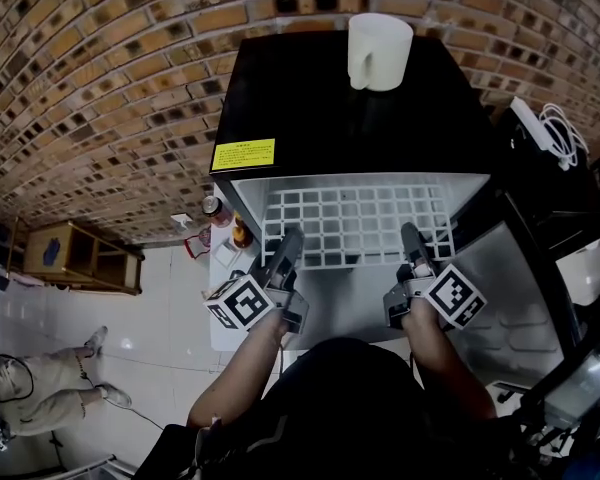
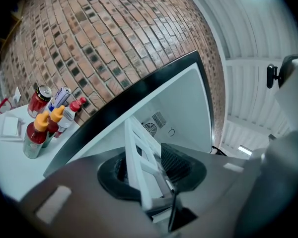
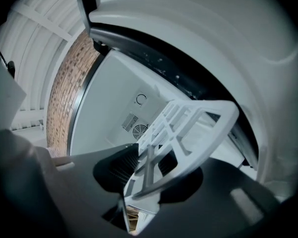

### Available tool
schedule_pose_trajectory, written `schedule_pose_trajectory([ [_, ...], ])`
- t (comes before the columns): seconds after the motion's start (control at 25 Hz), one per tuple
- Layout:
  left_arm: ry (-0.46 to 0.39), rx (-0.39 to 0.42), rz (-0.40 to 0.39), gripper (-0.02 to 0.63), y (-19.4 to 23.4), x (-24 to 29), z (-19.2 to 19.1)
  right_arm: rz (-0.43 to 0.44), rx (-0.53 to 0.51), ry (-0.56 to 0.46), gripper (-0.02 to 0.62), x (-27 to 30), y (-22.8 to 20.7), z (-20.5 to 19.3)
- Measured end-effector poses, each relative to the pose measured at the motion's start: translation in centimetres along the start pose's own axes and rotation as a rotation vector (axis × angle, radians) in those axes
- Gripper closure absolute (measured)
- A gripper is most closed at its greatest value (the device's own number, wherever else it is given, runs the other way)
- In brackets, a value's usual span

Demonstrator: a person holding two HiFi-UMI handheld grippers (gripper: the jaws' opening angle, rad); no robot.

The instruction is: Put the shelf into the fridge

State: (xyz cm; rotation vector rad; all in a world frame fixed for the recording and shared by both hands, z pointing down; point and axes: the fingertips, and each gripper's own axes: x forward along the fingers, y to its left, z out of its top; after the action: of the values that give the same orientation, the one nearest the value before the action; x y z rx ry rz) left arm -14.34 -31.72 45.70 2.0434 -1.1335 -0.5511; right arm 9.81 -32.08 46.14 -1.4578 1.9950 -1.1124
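Nearest the person, both claws stand apart: the left gripper (image 1: 290,240) and the right gripper (image 1: 412,238) each have the front edge of the white grid shelf (image 1: 360,218) between their jaws, unclamped. Beyond them, the shelf lies level inside the open fridge (image 1: 320,118). On the fridge's black top stands a white jug (image 1: 380,53), before a brick wall (image 1: 100,78).

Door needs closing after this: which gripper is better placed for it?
Probably left: the left gripper is beside the open door; the right gripper is across the shelf, farther off.
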Motion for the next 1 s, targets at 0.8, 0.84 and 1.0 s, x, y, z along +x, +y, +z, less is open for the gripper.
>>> schedule_pose_trajectory([
  [0.8,-0.006,-0.061,0.069,0.500,0.8,1.2,0.6,-0.049,-0.023,-0.009,0.457,1.4,-0.1,0.8],
  [0.84,-0.013,-0.025,0.084,0.494,0.9,1.3,0.8,-0.052,-0.030,-0.015,0.457,1.5,-0.1,0.8],
  [1.0,-0.064,0.087,0.150,0.469,1.1,1.5,1.8,-0.067,-0.057,-0.044,0.446,2.2,-0.1,1.2],
])
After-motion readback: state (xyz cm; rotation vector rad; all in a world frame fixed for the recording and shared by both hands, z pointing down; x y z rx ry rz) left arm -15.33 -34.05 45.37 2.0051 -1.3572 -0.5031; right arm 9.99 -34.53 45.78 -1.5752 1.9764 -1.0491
